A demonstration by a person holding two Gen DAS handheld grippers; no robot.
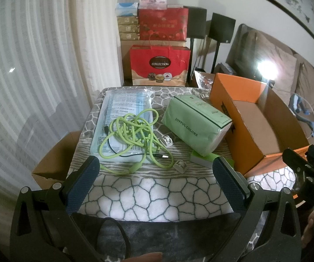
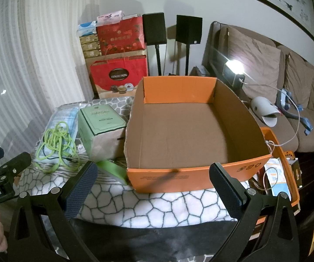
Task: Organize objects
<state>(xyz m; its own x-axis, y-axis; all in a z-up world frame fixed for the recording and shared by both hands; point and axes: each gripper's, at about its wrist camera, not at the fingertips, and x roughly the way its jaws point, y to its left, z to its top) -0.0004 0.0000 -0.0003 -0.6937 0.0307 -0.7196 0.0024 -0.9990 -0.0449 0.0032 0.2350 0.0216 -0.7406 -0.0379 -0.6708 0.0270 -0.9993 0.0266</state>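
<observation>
Status: both claws wide open, holding nothing; left gripper [image 1: 155,170] hovers low over the near edge of the blanket [image 1: 148,194], right gripper [image 2: 153,174] faces the box [image 2: 187,175].

Items to sort, all on the blanket left of the box: green cable [image 1: 135,135], tangled, lying on the flat pack [image 1: 124,109]; green tissue pack [image 1: 196,122], tilted, leaning toward the box wall; two small white clips [image 1: 166,140] just beside the cable; a small green-and-white item [image 1: 202,158] under the tissue pack's near corner. Box interior looks empty — nothing loaded yet, by my reading.

Step in hand (judged): first pick, prob. the cable, since it lies straight ahead of the left claw. To do well: approach w/ jaws kept wide; close on the dense middle of the tangle, not a loose loop; lift high enough that trailing ends clear the flat pack and clips; risk — a plug snags a clip and drags it along.

View differences: left wrist view shows the clips, cable plugs and the tissue pack's side print; right wrist view shows the box floor in full, plus an orange crate [image 2: 288,163] beyond the box's right side, unseen from the left.
</observation>
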